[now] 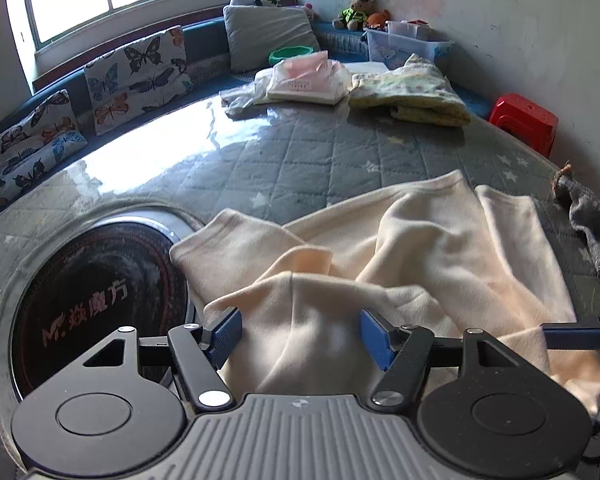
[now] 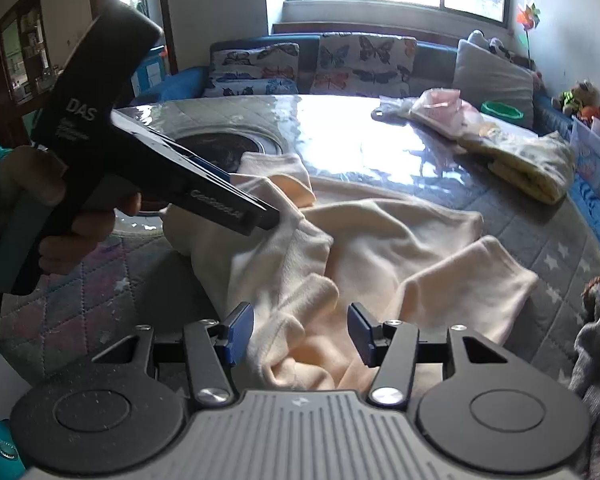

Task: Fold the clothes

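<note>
A cream garment (image 1: 420, 248) lies crumpled on the round quilted table (image 1: 300, 152). My left gripper (image 1: 300, 334) stands low over its near edge, jaws open, and a hump of the cream cloth fills the gap between the blue pads (image 1: 224, 334). In the right wrist view the same garment (image 2: 380, 240) spreads ahead. My right gripper (image 2: 300, 336) is open too, with a bunched fold lying between its pads (image 2: 240, 332). The left gripper (image 2: 260, 216) shows there from the side, held by a hand (image 2: 32, 200), its tip down on the cloth.
A round black hob (image 1: 100, 300) is set into the table left of the garment. Folded pink-white clothes (image 1: 304, 80) and a yellow pile (image 1: 408, 96) sit at the far side. A grey cloth (image 1: 592, 224) lies right. Beyond are a red stool (image 1: 528, 120) and cushions (image 1: 140, 76).
</note>
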`<state>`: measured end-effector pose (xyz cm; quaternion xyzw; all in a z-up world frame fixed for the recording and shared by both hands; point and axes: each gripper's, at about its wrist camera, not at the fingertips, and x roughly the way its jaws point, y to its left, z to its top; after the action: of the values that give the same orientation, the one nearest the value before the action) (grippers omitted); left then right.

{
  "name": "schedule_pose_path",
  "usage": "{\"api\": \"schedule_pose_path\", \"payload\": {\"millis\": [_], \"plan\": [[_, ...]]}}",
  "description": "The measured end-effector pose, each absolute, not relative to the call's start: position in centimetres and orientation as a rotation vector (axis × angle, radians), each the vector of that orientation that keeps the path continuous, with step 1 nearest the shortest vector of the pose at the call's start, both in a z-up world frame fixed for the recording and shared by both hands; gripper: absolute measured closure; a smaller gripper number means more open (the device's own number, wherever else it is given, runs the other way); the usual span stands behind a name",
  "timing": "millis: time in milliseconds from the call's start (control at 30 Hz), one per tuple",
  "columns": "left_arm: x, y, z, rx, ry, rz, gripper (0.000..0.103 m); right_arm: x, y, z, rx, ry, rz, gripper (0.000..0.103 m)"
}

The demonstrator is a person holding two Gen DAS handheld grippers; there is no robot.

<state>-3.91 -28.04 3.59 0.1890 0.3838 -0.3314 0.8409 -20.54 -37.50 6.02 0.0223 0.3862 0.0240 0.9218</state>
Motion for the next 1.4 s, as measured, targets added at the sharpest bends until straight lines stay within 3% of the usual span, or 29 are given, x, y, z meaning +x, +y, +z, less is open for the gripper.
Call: {"api": "schedule_pose_path", "payload": {"millis": [367, 967, 1167, 1233, 1300, 1400], "plan": [[-5.2, -25.5, 3.5, 0.381, 0.828, -0.722, 0.051, -20.9, -35.4, 5.5, 0.009, 0.825, 0.156, 0.055], [-5.4, -20.3, 5.1, 0.259, 0.847, -0.701, 0.05, -17.1, -37.4, 6.4, 0.045, 0.784, 0.157, 0.055], [-3.9, -19.6, 7.0, 0.223, 0.802, -0.651, 0.043, -13.9, -37.6, 4.7, 0.077, 0.816, 0.146, 0.055], [-3.4, -19.4, 7.4, 0.213, 0.794, -0.634, 0.041, -13.4, -37.5, 4.2, 0.096, 0.832, 0.154, 0.066], [-2.8, -19.1, 7.8, 0.204, 0.788, -0.621, 0.04, -13.4, -37.0, 4.0, 0.096, 0.833, 0.174, 0.086], [-2.5, -18.9, 8.5, 0.198, 0.773, -0.624, 0.039, -15.1, -35.2, 4.9, 0.022, 0.783, 0.218, 0.093]]}}
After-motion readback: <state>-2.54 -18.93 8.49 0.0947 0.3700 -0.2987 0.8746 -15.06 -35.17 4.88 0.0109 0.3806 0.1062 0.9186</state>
